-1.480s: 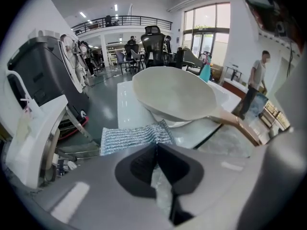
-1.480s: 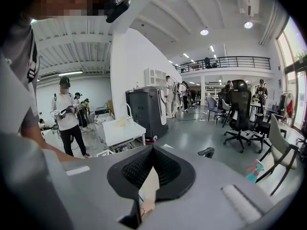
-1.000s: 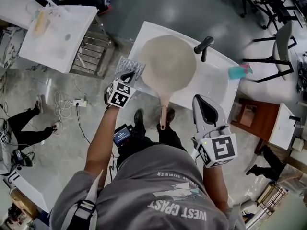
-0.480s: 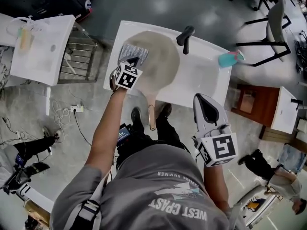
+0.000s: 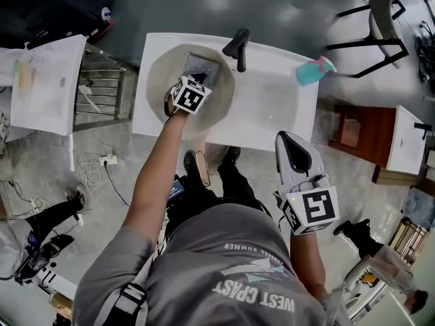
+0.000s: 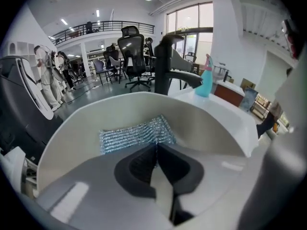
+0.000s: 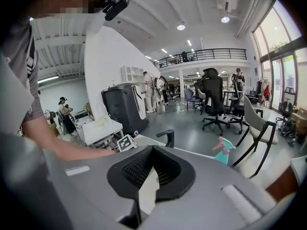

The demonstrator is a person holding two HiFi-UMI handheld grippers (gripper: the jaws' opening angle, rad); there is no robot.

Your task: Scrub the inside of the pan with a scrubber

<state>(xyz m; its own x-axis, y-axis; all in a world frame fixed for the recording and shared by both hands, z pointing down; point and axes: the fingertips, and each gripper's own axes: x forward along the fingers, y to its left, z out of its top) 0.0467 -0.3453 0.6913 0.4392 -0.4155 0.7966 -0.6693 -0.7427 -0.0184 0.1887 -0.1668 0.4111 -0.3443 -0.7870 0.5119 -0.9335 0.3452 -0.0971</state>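
Note:
A round beige pan lies in the left part of a white sink, its brown handle sticking out toward me. My left gripper reaches over the pan's inside and is shut on a silvery mesh scrubber. In the left gripper view the scrubber spreads out beyond the shut left gripper, against the pan's inner wall. My right gripper hangs in front of the sink, apart from the pan, shut with nothing in it; the right gripper looks over the sink.
A black tap stands at the sink's back edge, just right of the pan. A teal spray bottle lies at the back right corner. A second white stand and a metal rack are to the left; office chairs stand beyond.
My left gripper has carried the scrubber from the pan's left rim to above the pan's inside and lower. The right gripper has shifted slightly, still in front of the sink.

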